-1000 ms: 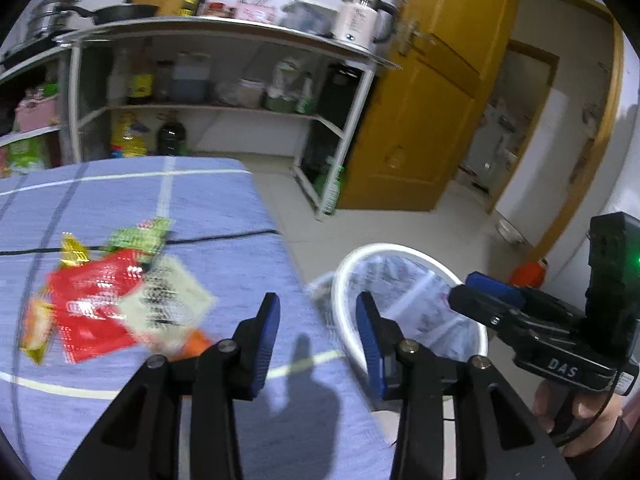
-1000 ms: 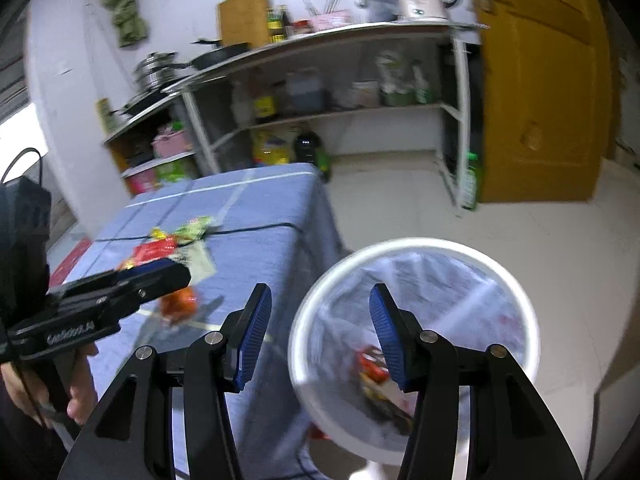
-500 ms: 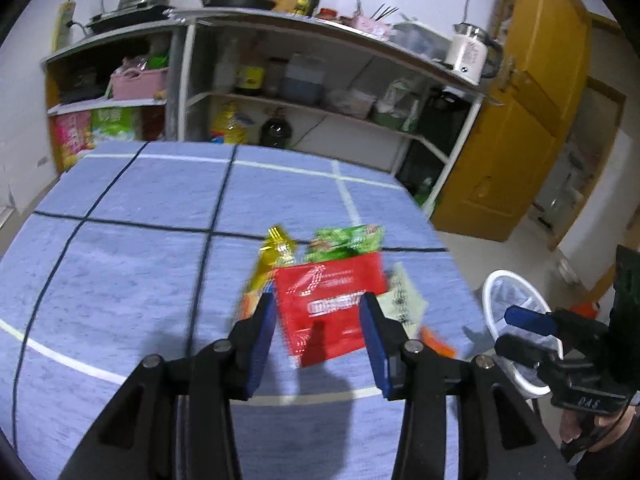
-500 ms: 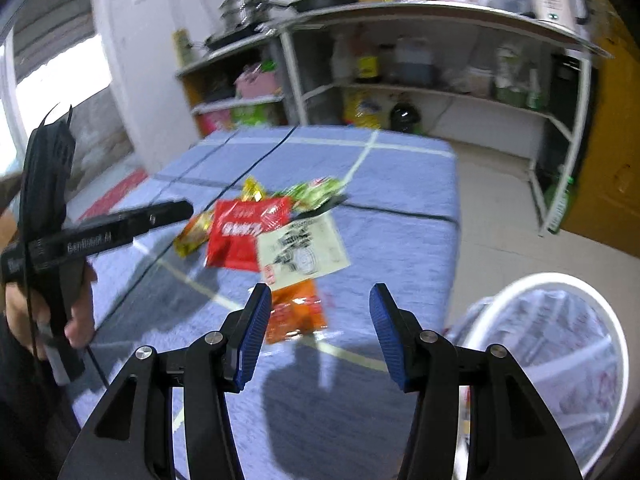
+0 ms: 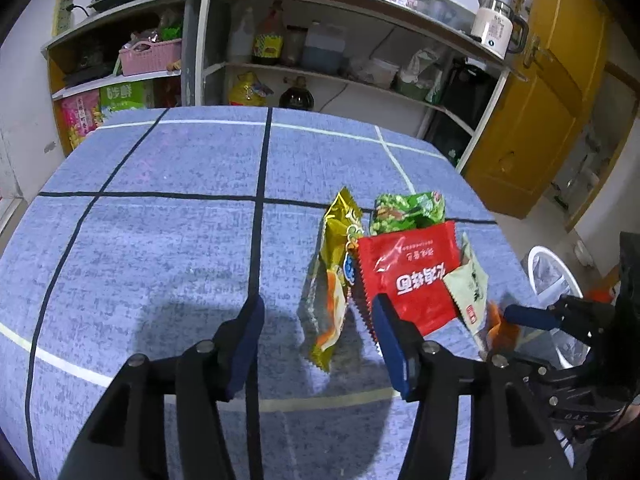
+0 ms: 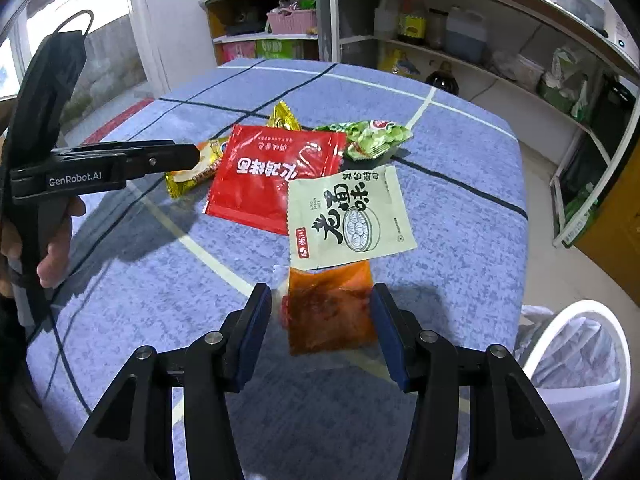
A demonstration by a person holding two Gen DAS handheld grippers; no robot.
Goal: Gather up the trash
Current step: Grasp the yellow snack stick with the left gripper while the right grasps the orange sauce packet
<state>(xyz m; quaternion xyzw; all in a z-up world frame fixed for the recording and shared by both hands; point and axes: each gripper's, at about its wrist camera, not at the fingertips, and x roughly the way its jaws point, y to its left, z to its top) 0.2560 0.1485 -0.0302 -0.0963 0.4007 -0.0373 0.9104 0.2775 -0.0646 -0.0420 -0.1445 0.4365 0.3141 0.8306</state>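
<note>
Several wrappers lie on the blue tablecloth (image 5: pixel 160 240): a yellow packet (image 5: pixel 334 280), a red packet (image 5: pixel 412 276), a green packet (image 5: pixel 408 210), a pale green sachet (image 6: pixel 348 216) and an orange sauce sachet (image 6: pixel 330 308). My left gripper (image 5: pixel 318 350) is open and empty, with the lower end of the yellow packet between its fingers. My right gripper (image 6: pixel 322 332) is open, its fingers on either side of the orange sachet. A white-rimmed trash bin (image 6: pixel 580 360) lined with a bag stands on the floor right of the table.
Metal shelves (image 5: pixel 340 40) with bottles, pots and a kettle stand behind the table. A yellow door (image 5: pixel 540 120) is at the right. The table edge drops off right of the wrappers, toward the bin (image 5: pixel 552 280).
Both grippers swung from over the bin back to the table and closed in on the wrappers. The left now frames the yellow packet, the right the orange sachet.
</note>
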